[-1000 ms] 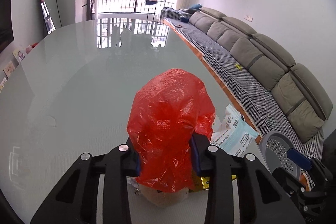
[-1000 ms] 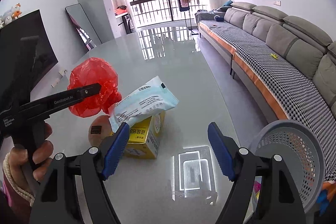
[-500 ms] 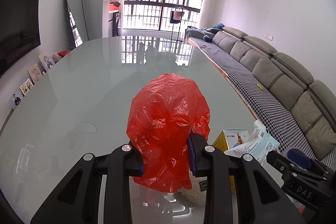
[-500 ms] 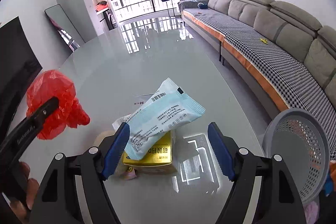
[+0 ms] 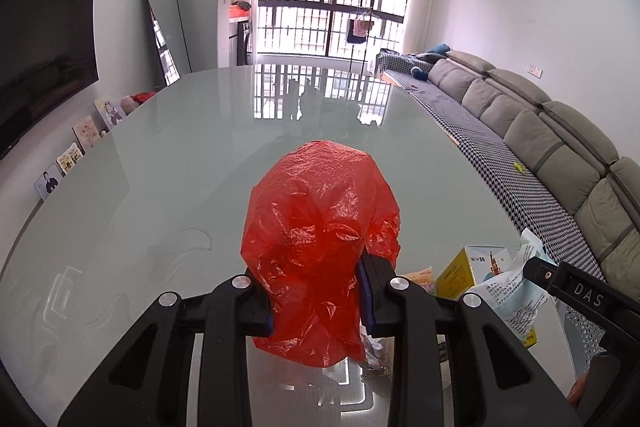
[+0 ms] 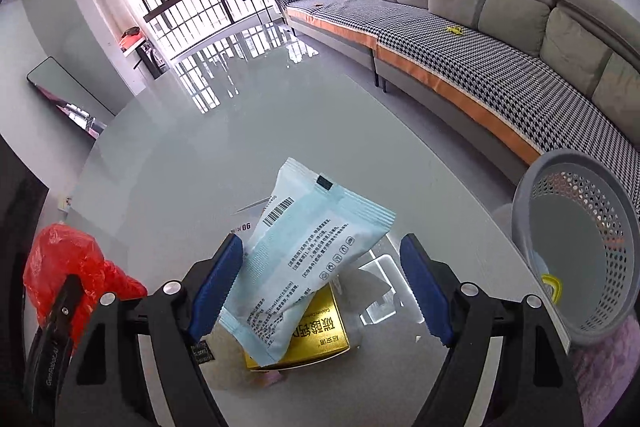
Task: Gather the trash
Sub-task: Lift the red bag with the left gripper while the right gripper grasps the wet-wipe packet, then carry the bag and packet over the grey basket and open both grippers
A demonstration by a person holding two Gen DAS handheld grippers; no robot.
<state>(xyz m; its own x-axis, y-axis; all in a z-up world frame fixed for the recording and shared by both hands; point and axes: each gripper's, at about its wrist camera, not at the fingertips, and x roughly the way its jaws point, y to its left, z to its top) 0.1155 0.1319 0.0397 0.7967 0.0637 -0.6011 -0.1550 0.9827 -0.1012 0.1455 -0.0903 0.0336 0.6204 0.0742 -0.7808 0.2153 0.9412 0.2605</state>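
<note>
Trash sits in a small heap near the edge of a glossy pale table (image 6: pixel 168 163): a light blue printed packet (image 6: pixel 316 259) lies tilted across a yellow box (image 6: pixel 320 337), with some smaller scraps under and beside them that are too hidden to make out.

The left gripper (image 5: pixel 316 301) pinches a crumpled red plastic bag (image 5: pixel 320 227) between its blue pads, the bag bulging up and out above the jaws and clear of the tabletop. In the right wrist view the same bag shows at the far left, held off to the side of the heap.

The right gripper (image 6: pixel 322 283) hovers over the heap with its jaws spread wide and opening further. The blue packet lies between them; its lower edge runs close to the left pad, perhaps brushing it, while the right pad stands well apart from it, so nothing is clamped.

A grey perforated basket (image 6: pixel 532 187) stands just past the table's edge on the right, with a small yellow item in its bottom. A long grey sofa (image 6: pixel 500 11) with a houndstooth cover lines the wall beyond.
</note>
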